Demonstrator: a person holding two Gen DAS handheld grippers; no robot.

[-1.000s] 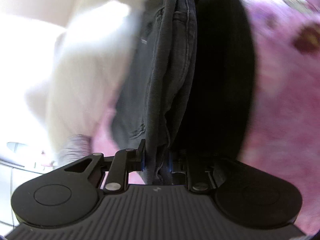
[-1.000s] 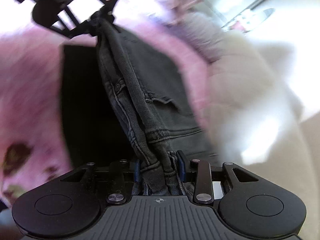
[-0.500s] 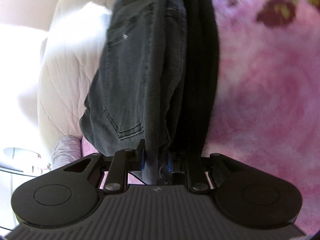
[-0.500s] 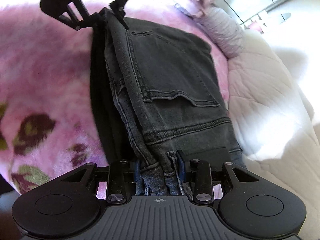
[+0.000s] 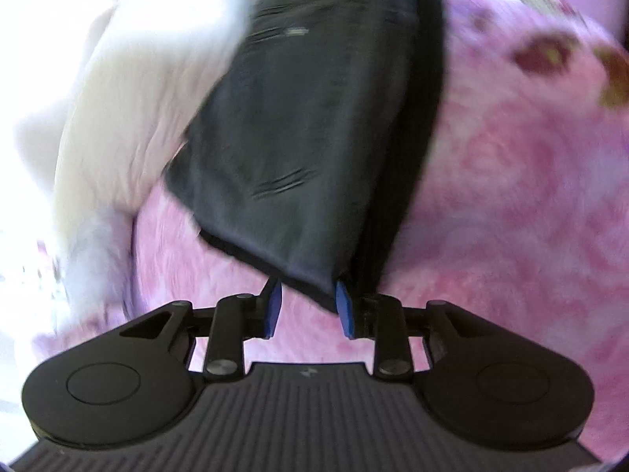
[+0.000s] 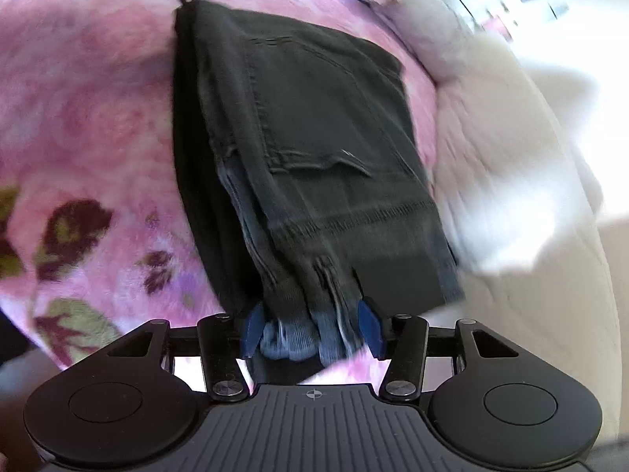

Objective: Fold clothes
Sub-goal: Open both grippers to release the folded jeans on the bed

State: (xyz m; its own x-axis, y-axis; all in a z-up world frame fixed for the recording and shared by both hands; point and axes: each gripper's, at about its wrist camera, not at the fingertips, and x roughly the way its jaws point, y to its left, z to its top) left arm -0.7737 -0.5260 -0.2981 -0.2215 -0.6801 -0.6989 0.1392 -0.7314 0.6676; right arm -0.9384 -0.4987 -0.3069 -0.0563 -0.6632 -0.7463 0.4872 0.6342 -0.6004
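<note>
Folded dark grey denim jeans lying on pink floral fleece blanket, beside white quilted duvet. Left tongs spread, corner between pads; right tongs parted around bunched hem. Best backed straight out, without dragging layers.

dark grey jeans, pink blanket with maroon-and-olive flowers, cream quilt.

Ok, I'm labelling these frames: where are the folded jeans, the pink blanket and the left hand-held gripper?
folded jeans [image 6: 314,126]: right wrist view, on the back pocket panel.
pink blanket [image 5: 511,196]: left wrist view, on bare fleece right of the jeans.
left hand-held gripper [image 5: 306,308]: left wrist view, midway between its blue fingertips.
</note>
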